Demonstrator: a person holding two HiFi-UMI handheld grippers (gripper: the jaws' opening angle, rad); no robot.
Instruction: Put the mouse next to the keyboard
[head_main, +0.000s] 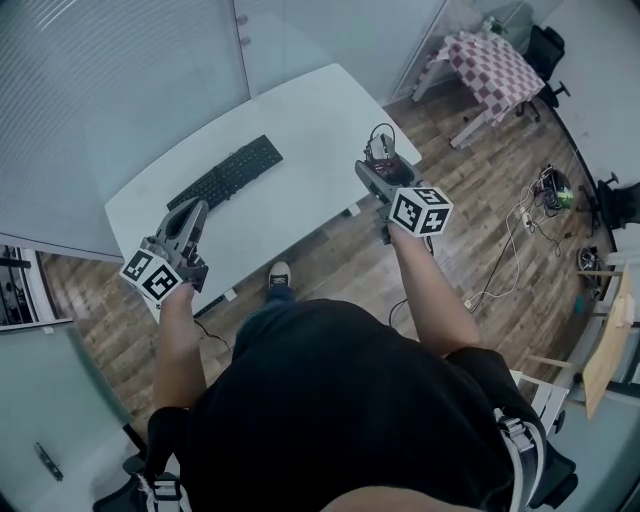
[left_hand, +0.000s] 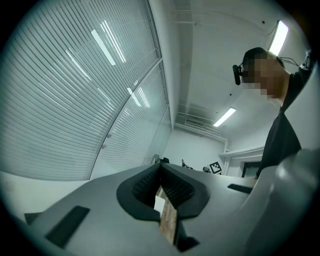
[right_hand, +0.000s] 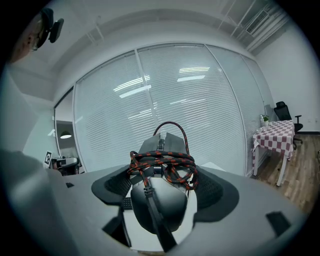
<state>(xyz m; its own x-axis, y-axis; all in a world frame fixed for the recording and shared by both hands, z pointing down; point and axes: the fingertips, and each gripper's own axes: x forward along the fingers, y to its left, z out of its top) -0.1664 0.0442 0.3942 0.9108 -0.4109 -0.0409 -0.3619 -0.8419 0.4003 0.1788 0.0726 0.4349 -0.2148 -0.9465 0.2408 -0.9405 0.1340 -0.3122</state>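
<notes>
- Dark grey corded mouse (right_hand: 159, 202) w/ red-and-black braided cable (right_hand: 165, 162) wound round it. My right gripper view has it close up, wedged btwn the two black pads. Head view gives only a small dark lump w/ a cable loop at the tip.
- Only the head view shows the layout. The mouse is over the right-hand corner of the white rounded table (head_main: 300, 100). That's well apart from the flat black keyboard (head_main: 228, 172), which lies toward the table's left side.
- My right gripper (head_main: 378, 155): jaws part-way apart, clamped on the mouse's sides. The cable bundle sits across the front, w/ one strand running down the mouse's back.
- My left gripper (head_main: 197, 208): over the table's near left edge, near the keyboard's near end. Can't tell if it touches anything.
- Left gripper view: jaws closed tip to tip, nothing held. Wood floor and a bit of white table edge show thru the gap behind the tips.
</notes>
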